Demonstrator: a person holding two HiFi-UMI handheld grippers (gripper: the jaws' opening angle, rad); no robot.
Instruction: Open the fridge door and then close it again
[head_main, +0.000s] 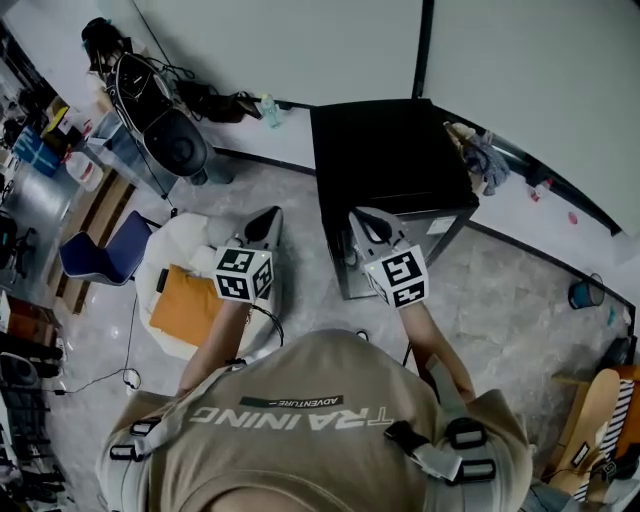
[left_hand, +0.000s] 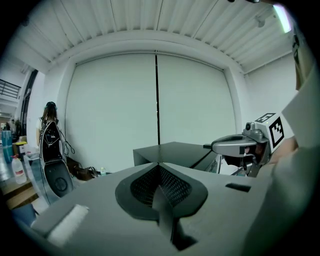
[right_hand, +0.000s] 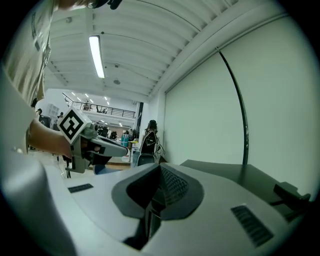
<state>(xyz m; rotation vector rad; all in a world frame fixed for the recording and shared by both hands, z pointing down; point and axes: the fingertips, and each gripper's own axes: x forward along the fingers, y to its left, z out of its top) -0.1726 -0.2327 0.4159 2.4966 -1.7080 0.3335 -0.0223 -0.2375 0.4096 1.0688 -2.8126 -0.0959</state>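
Two grippers out ahead of a person in a beige T-shirt (head_main: 300, 420), side by side above a grey mottled floor (head_main: 510, 300), both pointing forward. Stands just beyond them, against the pale wall (head_main: 300, 40): a black mini fridge (head_main: 390, 150), flat top up, grey door (head_main: 410, 255) facing the person and lying flush with the cabinet, so shut. Left gripper (head_main: 268, 218): shows both jaws pressed fully together in its own view, nothing held between them; hovers beside the fridge's left flank, apart from it. Right gripper (head_main: 362, 222): jaws likewise closed tight on nothing; lies over the front left corner of the fridge as seen from the head view; contact there cannot be told. Looks past its closed tips, in the left gripper view, to the fridge top ahead, with the right gripper alongside at the far right; shows, in the right gripper view, the fridge top as a dark slab low on the right and the left gripper at the left. Off to the left on the floor: an orange cushion (head_main: 185, 305) on a white mound, and a blue chair (head_main: 100, 255) farther out; by the wall, a small clear bottle (head_main: 268, 110).
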